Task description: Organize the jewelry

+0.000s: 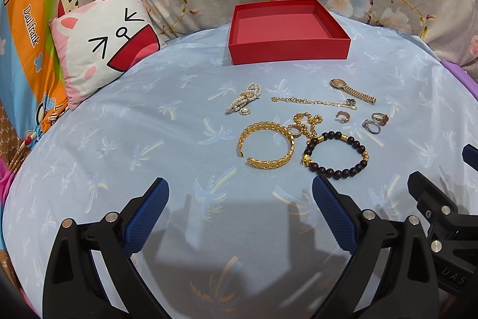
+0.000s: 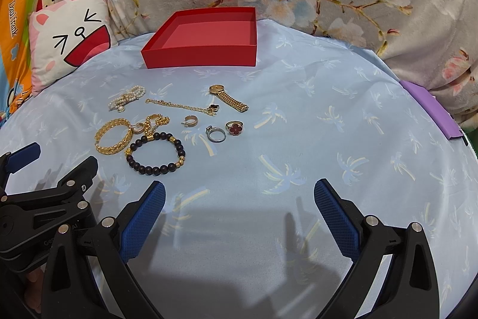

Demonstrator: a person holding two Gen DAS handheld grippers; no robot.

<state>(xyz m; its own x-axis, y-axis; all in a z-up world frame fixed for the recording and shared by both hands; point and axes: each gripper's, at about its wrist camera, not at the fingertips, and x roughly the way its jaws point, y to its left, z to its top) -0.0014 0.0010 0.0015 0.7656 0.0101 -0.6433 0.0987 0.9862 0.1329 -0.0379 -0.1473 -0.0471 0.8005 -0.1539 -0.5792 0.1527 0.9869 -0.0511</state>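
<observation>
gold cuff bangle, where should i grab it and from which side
Grip the gold cuff bangle across its braided band on the side away from the gap, coming straight down from above. It lies flat on the blue sheet, so only the thin band offers opposing faces. The left hand-held gripper, open and nearest, suits best; avoid the small hoop earring touching its far edge.

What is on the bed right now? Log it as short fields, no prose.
surface: light blue sheet with palm print
box: red box, open, nothing inside
jewelry: all on the sheet, in front of the box
pieces: gold bangle, dark bead bracelet, gold watch, pearl piece, gold chain, rings
left tongs: open, holding nothing
right tongs: open, holding nothing
</observation>
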